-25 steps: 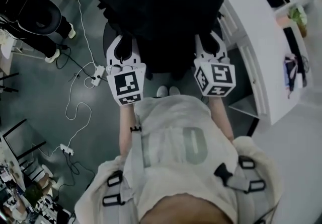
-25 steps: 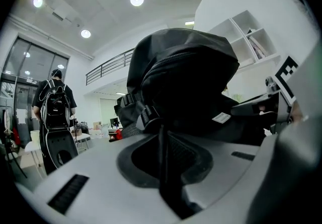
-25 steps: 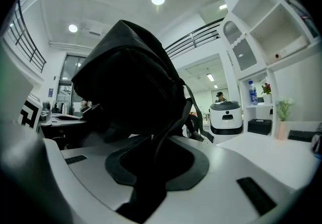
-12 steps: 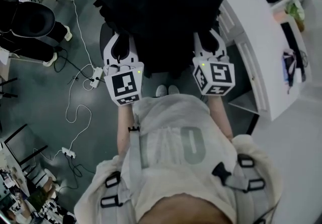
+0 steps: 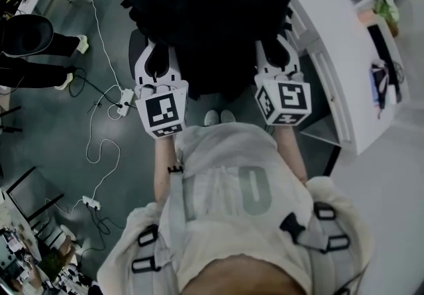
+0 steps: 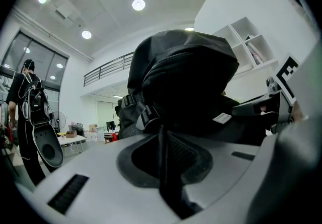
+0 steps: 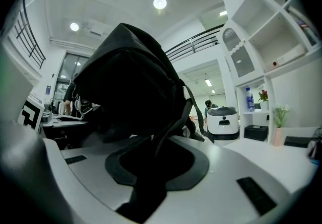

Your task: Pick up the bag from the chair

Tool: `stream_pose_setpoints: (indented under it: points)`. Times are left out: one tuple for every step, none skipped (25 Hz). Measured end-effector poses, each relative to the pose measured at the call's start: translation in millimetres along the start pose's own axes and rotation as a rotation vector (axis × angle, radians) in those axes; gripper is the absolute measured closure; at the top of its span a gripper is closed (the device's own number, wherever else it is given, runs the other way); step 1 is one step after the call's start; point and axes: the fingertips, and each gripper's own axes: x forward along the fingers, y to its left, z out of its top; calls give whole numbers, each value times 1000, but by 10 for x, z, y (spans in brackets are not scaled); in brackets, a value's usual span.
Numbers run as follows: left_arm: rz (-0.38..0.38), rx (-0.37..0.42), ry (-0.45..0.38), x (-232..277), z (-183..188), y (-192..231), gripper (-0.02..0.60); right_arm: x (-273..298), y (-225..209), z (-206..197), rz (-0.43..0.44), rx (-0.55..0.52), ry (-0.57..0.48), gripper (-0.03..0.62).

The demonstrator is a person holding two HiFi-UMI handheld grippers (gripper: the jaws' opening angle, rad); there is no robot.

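Left gripper: pinching a black backpack strap.
Right gripper: pinching the second strap.
Backpack: spans both grippers.

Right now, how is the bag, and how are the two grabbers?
Bag: upright, held by its straps on both sides.
Left gripper: fingers shut on the left strap.
Right gripper: fingers shut on the right strap.

Open floor wide at left, a corded power strip lying on it, white tabletop close at right, black bag blocking ahead.
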Motion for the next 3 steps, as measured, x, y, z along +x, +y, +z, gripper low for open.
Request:
stream_pose_setpoints:
  points:
    - [0,-2,0,-2,0,-2,549,-4,-1,5,-2,1,-4,513]
    - [0,-4,1,-3,1,-4,549,-9,-3,9,-3,2,-6,513]
    - [0,-5,1,-5,2,-7,549,-13,-5,14,-5,3,-8,513]
